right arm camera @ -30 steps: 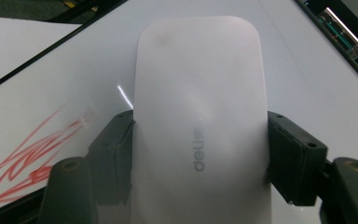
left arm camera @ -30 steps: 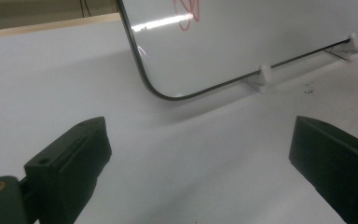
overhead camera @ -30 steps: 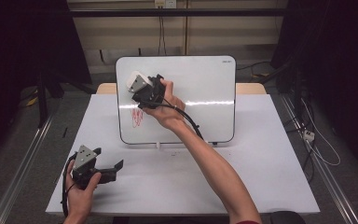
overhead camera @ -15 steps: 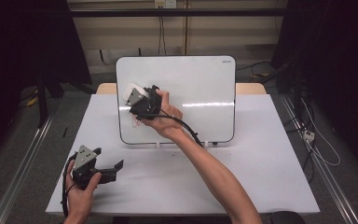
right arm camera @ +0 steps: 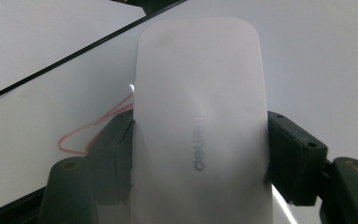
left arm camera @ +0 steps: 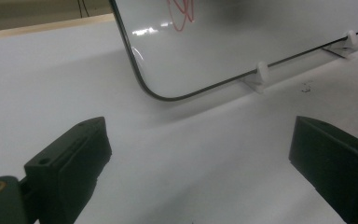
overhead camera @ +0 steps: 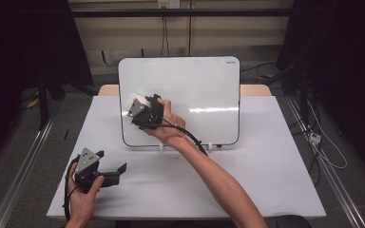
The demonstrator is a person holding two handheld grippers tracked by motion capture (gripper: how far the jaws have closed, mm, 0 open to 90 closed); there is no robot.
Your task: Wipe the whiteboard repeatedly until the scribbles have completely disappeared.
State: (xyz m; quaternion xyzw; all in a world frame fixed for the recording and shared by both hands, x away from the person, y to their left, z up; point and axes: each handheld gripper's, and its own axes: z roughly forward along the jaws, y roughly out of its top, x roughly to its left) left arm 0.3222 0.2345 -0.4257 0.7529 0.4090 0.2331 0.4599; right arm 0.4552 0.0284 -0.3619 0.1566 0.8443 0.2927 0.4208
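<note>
My right gripper (overhead camera: 138,108) has its fingers clamped on the white eraser (right arm camera: 200,135), long axis running out ahead against the whiteboard (overhead camera: 195,90); the red scribble (right arm camera: 91,133) lies just beside its edge. Left gripper (overhead camera: 116,170) rests wide open and empty on the tabletop (overhead camera: 247,180)

Glossy whiteboard (overhead camera: 190,90), matt plastic eraser (right arm camera: 200,130)
</note>
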